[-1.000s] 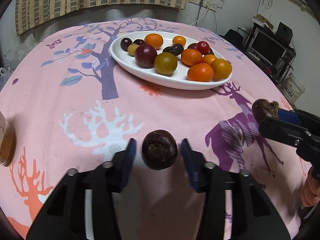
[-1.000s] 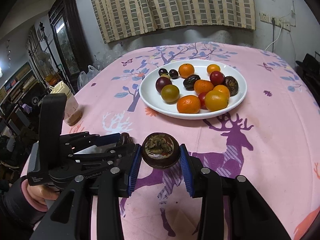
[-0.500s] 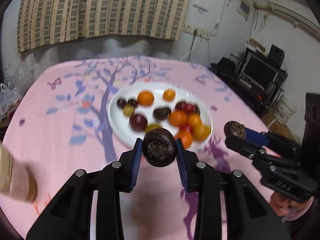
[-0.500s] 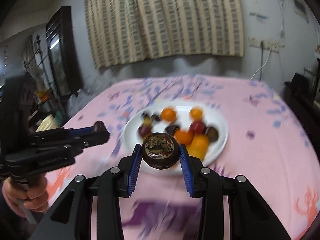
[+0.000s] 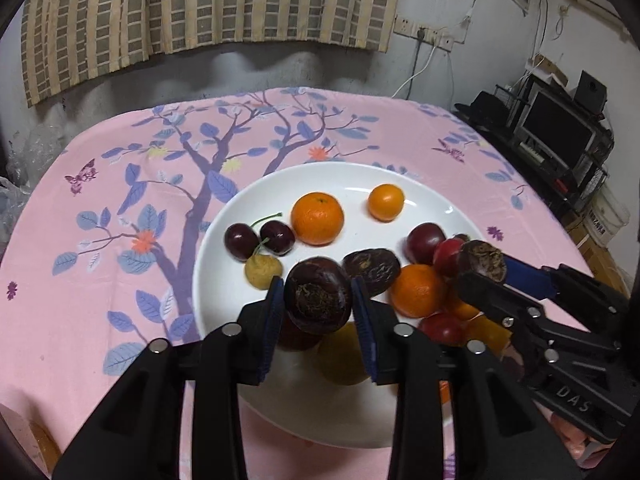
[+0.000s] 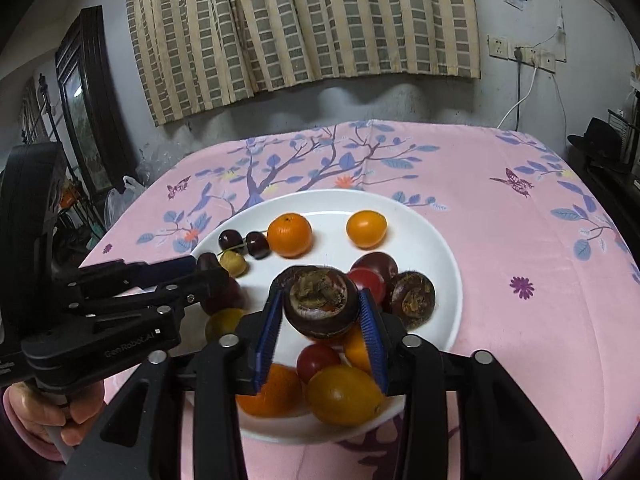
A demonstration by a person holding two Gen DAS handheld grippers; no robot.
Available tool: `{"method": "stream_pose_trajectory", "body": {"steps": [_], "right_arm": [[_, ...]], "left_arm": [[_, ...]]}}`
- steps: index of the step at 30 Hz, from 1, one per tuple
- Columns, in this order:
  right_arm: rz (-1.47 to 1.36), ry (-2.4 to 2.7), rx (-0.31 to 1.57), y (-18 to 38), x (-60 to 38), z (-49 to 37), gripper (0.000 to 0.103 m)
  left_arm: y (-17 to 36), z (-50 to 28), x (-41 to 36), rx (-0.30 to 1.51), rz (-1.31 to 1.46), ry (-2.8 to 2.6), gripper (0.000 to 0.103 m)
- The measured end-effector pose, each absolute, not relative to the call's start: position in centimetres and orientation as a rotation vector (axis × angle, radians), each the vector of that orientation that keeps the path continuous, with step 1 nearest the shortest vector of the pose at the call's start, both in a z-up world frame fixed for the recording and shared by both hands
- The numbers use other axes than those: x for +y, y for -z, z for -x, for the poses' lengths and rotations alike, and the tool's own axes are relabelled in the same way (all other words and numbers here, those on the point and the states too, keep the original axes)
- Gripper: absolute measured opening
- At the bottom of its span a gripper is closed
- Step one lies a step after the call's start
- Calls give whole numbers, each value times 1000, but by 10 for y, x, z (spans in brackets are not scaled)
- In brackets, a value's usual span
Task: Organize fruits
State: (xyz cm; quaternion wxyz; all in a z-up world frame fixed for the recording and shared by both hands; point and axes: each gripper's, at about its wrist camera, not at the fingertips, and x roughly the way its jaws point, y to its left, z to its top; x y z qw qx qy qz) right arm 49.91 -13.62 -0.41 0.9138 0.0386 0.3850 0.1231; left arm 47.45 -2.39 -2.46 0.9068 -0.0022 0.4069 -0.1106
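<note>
Over white plate (image 5: 224, 236) | left tongs (image 5: 318, 306), right tongs (image 6: 322, 314) each clamp a dark fruit

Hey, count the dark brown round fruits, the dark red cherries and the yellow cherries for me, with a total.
Dark brown round fruits: 3, one in the left gripper, one in the right gripper, one on the white plate
Dark red cherries: 2
Yellow cherry: 1
Total: 6

free: bare white centre of plate (image 6: 424, 248) between oranges and front pile | blocked: right-front fruit cluster (image 6: 344, 396), cherries (image 5: 260, 238) at left | clear: pink surface (image 6: 520, 248) right of plate
</note>
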Motion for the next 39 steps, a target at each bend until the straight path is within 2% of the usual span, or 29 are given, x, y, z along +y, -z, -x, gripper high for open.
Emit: {"method": "stream_pose_trajectory", "body": {"steps": [2,4,6,7,8,12,19,39], "right_arm": [[-75,-254,791,-3,-137,-489,68],[-43,-262,788,-14,-137,-470,74],[-15,-264,786,-22,-137,-451,92],[5,-266,781,-27,-138,-433,95],[14,-271,774,-29,-139,-422,98],[61,-304,769,-27,-147,-366,99],[-14,-267,803,-3,-169,-299,99],[65,-252,851,18,-158,-289,99]], "left_arm": [[18,-464,-19,825,-7,180,80],[7,-450,-12,796,-8,166,88],[-6,-428,-4,779,-7,170,94],[-12,-416,0,773,-7,170,98],[-16,-399,5,764,-11,164,98],[-19,-344,16,771,-57,107,98],[18,-266,34,803,43,33,98],[38,-249,13,824,-52,56,98]]}}
